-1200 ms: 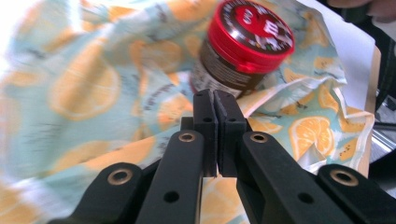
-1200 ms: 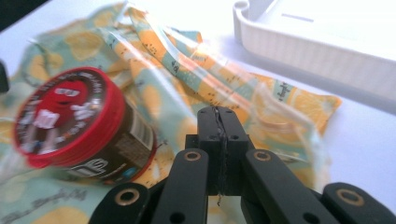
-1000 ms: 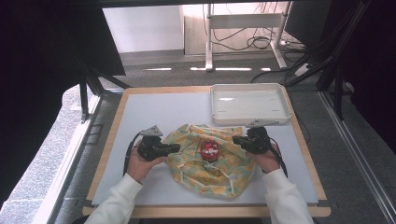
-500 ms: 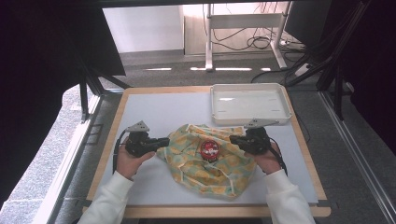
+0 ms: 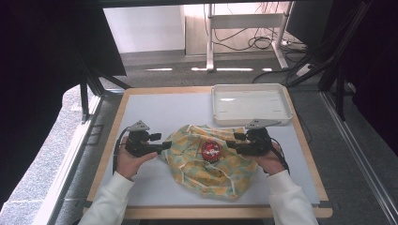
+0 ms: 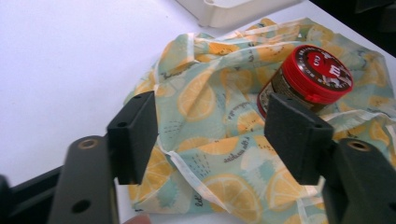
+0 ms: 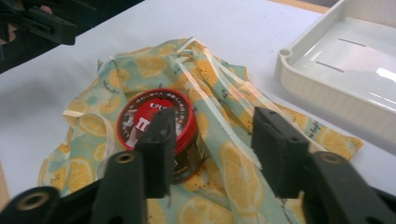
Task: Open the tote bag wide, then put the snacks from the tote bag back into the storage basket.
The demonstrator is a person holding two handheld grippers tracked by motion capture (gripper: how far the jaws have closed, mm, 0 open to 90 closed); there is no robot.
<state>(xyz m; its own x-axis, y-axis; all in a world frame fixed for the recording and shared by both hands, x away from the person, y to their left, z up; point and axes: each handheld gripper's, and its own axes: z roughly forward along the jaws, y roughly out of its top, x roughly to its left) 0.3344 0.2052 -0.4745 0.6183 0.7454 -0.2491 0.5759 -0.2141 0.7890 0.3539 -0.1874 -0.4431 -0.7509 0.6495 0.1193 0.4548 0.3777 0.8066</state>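
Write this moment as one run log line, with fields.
left hand-held gripper: just opened, empty | right hand-held gripper: just opened, empty | red-lidded jar: on lemon-print cloth | white tray: behind

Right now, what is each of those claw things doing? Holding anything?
Left gripper: jaws just opened, holding nothing, over the lemon cloth.
Right gripper: jaws just opened, holding nothing, near the red-lidded jar.

A thin, soft cloth (image 5: 206,166) printed with lemon slices lies rumpled, matt, with pale stitched hems. On it stands a jar (image 6: 299,86) with a glossy red plastic lid (its dark side looks shiny too). The tray (image 5: 248,101) at the table's far right corner is smooth cream plastic with a sheen. The table (image 5: 178,105) top is a matt white sheet edged in pale wood. Each gripper's jaws carry matt black pads (image 6: 135,133), finely grained.
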